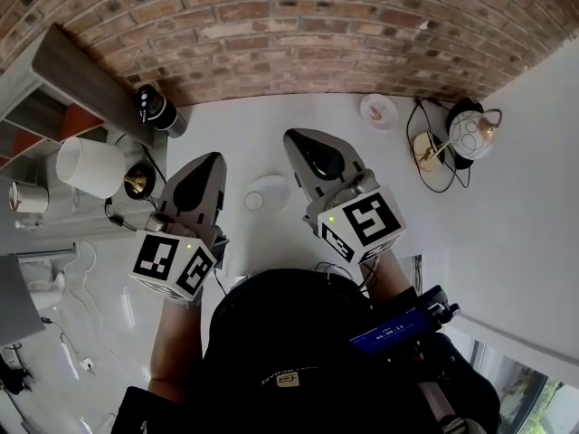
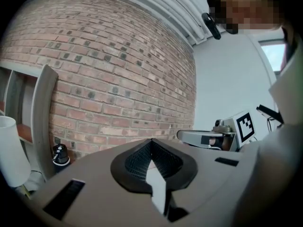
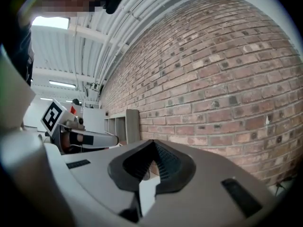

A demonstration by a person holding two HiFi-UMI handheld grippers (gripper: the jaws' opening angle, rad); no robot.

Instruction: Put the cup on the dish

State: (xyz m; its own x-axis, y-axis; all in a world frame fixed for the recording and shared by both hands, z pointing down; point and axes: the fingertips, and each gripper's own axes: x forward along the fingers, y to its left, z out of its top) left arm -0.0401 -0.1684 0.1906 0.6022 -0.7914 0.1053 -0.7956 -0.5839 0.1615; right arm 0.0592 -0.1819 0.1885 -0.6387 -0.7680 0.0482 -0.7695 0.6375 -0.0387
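head view, with both gripper views. the left gripper (image 1: 214, 161) and the right gripper (image 1: 294, 138) hang side by side above the white table (image 1: 507, 197), both aimed toward the brick wall (image 1: 271, 25). in each gripper view the jaws are pressed together with nothing between them; only wall shows past the tips. the dish (image 1: 273, 188), white and shallow, lies on the table between the two grippers. a small white round piece (image 1: 254, 202) sits at its near-left edge, too small to identify. a pink-lined round vessel (image 1: 379, 111), read here as the cup, stands alone near the wall, well apart from the dish and beyond the right gripper. a white lamp (image 1: 89, 166) stands at the far left.

progress, as judged: if the pink-lined vessel is the cup, nothing is yet done. reaching it, gripping it, carrying it across and setting it on the dish all remain. neither gripper touches the cup or the dish.
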